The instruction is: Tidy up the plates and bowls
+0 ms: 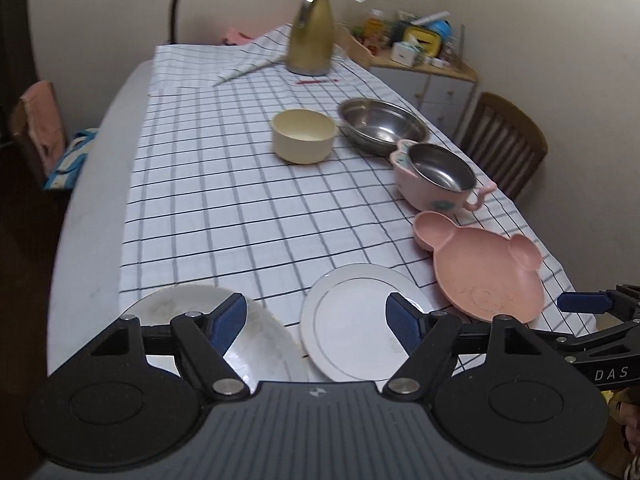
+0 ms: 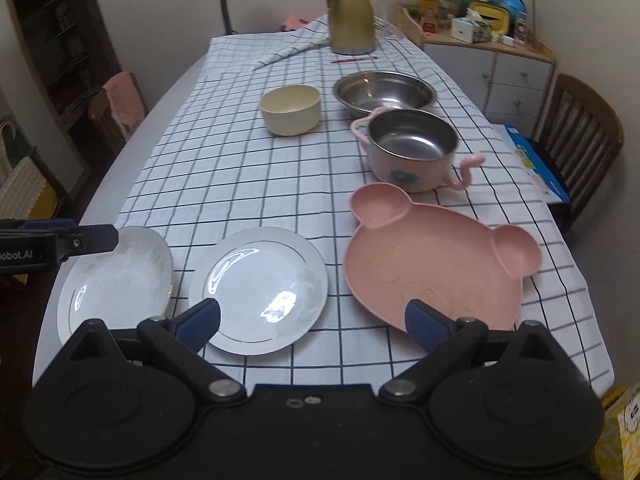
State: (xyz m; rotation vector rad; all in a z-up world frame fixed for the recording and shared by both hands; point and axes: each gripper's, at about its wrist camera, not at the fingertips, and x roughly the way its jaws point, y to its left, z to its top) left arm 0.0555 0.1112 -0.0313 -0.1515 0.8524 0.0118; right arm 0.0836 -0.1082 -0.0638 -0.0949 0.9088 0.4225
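Left wrist view: the left hand-held gripper (image 1: 316, 326) hovers over the near edge of the tabletop (image 1: 86, 216), its jaws spread wide and holding nothing. Its left finger sits over a white plate (image 1: 264, 336) at near left; its right finger sits over a second white plate (image 1: 352, 320) just beside the first. A pink bear-shaped plate (image 1: 484, 272) lies at near right on the checked tablecloth (image 1: 240, 200). Farther along the right side stand a pink-handled steel bowl (image 1: 438, 178) and a wide steel bowl (image 1: 380, 124), touching each other. A cream bowl (image 1: 304, 134) stands left of the steel bowl. A gold thermos jug (image 1: 310, 32) stands at the far end. The right hand-held gripper (image 1: 600, 308) enters at the right edge.

Right wrist view: the right hand-held gripper (image 2: 314, 322) is likewise spread wide and empty, above the near edge. The three plates lie in one row: white plate (image 2: 120, 280) left, white plate (image 2: 260, 288) centre, pink plate (image 2: 436, 256) right. The left hand-held gripper (image 2: 80, 240) reaches over the leftmost plate.
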